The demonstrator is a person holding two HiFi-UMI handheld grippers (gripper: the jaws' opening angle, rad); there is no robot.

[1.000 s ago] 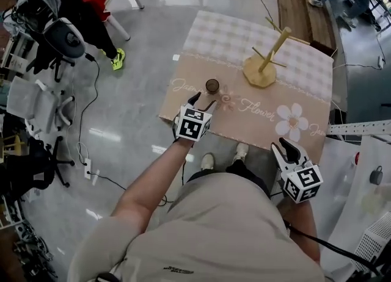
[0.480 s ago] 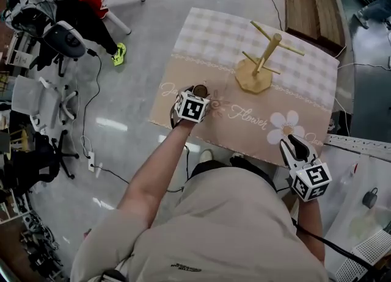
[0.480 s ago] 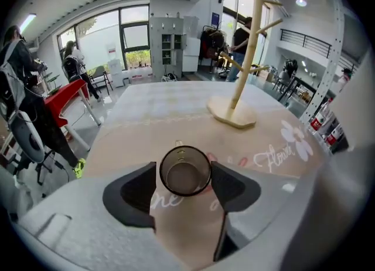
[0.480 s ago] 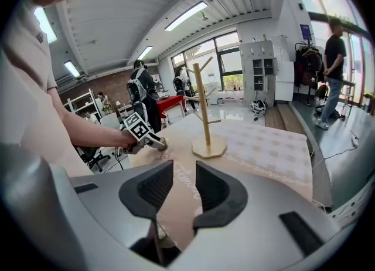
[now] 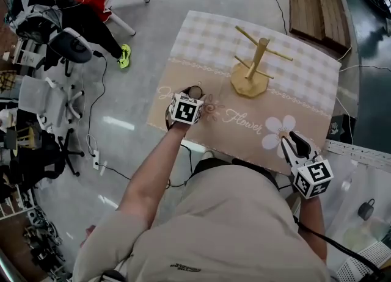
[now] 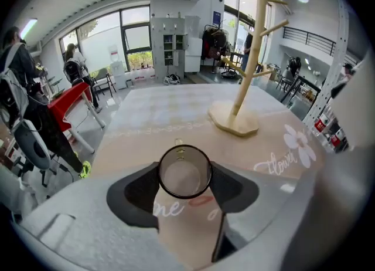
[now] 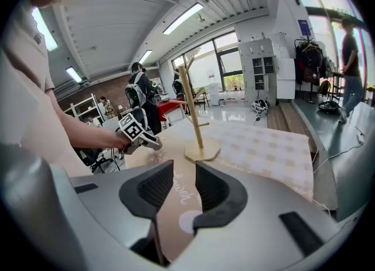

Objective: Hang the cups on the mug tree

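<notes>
One beige flower-print cloth covers the tabletop point(image 5: 305, 91). The pale wooden mug tree point(image 5: 253, 67) stands upright near its middle. One clear, brown-tinted glass cup point(image 6: 185, 172) stands upright near the tabletop's left front edge, well apart from the tree, and is empty.

Left gripper point(image 6: 186, 176): arm stretched forward, jaws closing with the cup between them, pads close beside its wall.

Right gripper point(image 7: 184, 173): held back at the right front edge, jaws spread, only cloth showing between them.

Head view half hides the cup behind the marker cube. Left gripper view looks into its empty inside.
</notes>
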